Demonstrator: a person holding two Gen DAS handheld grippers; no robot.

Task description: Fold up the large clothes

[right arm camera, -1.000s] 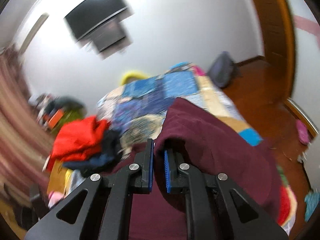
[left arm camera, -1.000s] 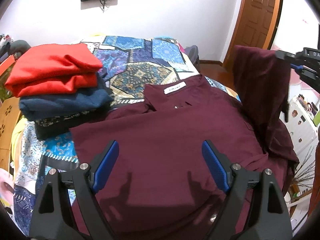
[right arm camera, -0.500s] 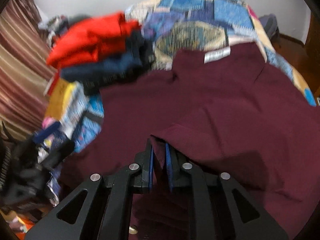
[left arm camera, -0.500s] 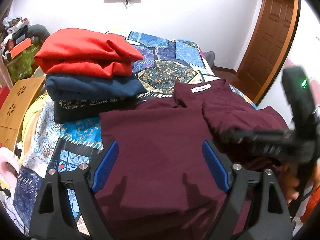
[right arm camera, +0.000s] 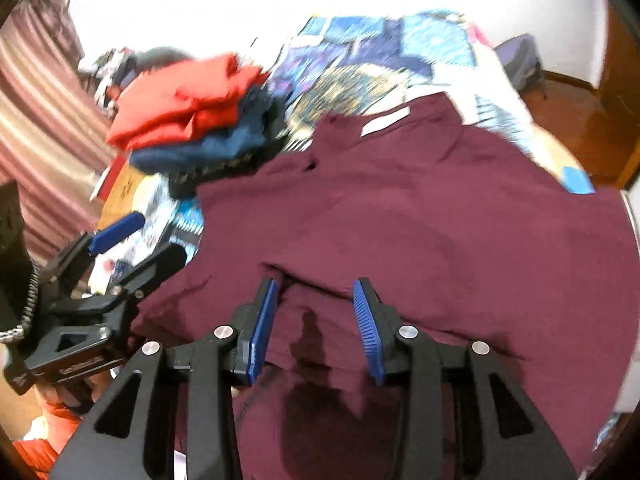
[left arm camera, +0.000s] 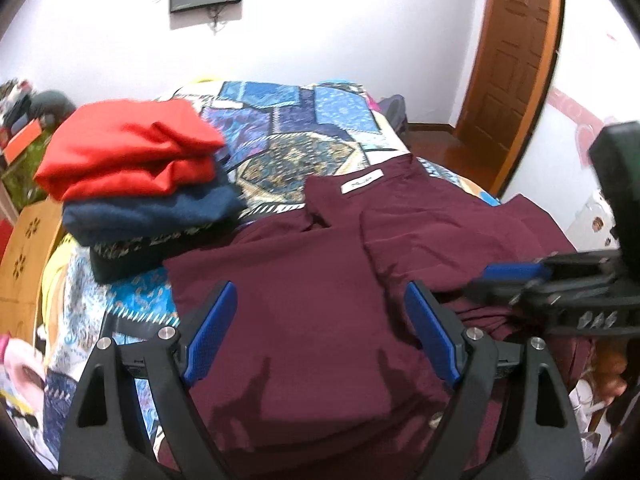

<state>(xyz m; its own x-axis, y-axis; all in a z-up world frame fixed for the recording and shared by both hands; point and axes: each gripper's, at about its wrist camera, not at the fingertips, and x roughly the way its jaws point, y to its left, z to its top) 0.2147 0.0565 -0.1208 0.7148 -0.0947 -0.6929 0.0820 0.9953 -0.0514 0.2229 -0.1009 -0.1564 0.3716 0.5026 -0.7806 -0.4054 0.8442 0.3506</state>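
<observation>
- The maroon shirt is lying spread on the bed's patchwork quilt, its white neck label facing up and its right side folded over onto the body
- The left tool is hovering over the shirt's lower middle, jaws gaping wide and gripping nothing
- The right tool is sitting low over a folded edge of the shirt; its jaws have just been opening, fabric is lying between the blue pads, and they are no longer pinching it
- A folded stack is sitting just beside the shirt's left shoulder: a red garment on a navy one on a dark patterned one
</observation>
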